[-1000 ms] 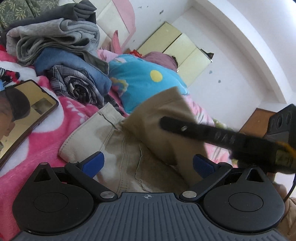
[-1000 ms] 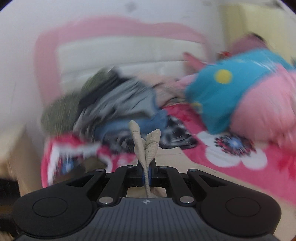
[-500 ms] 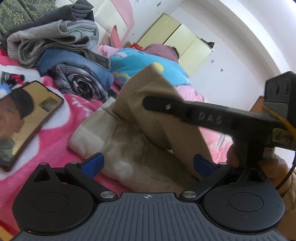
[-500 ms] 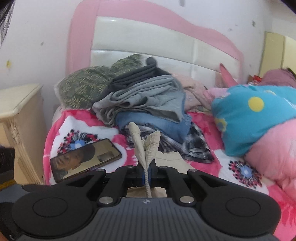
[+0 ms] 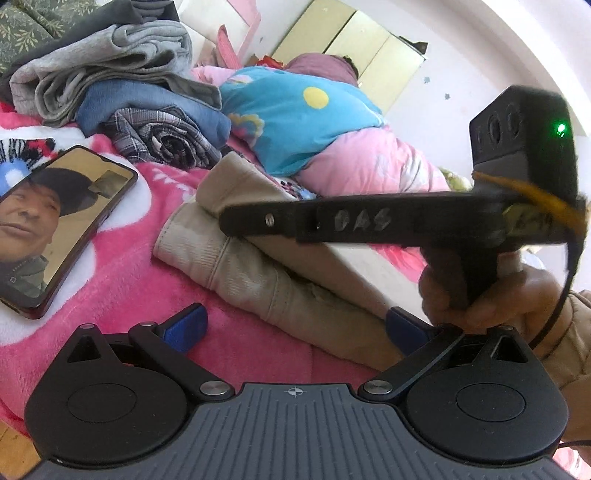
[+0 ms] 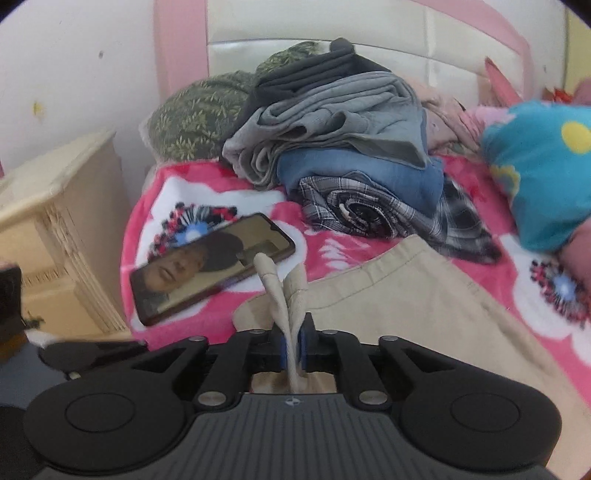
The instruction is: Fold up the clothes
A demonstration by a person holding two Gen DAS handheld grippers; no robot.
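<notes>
One bed, one phone, one pair of trousers, a heap of clothes.

On the bed (image 6: 332, 247) lies one phone (image 6: 212, 266) and one pair of beige trousers (image 6: 406, 295). The heap (image 6: 343, 147) shows four garments that I can count: one dark (image 6: 314, 75), one grey (image 6: 332, 110), one blue (image 6: 369, 173), one plaid (image 6: 369, 210). There is one green pillow (image 6: 199, 114), one blue-and-pink quilt (image 5: 306, 122), one nightstand (image 6: 55, 206), one pink headboard (image 6: 369, 22). Two tools: the left tool (image 5: 293, 328) and the right tool (image 6: 291, 345), the latter in one hand (image 5: 491, 299).

Two close wrist views, shared bed (image 5: 122, 280)
</notes>
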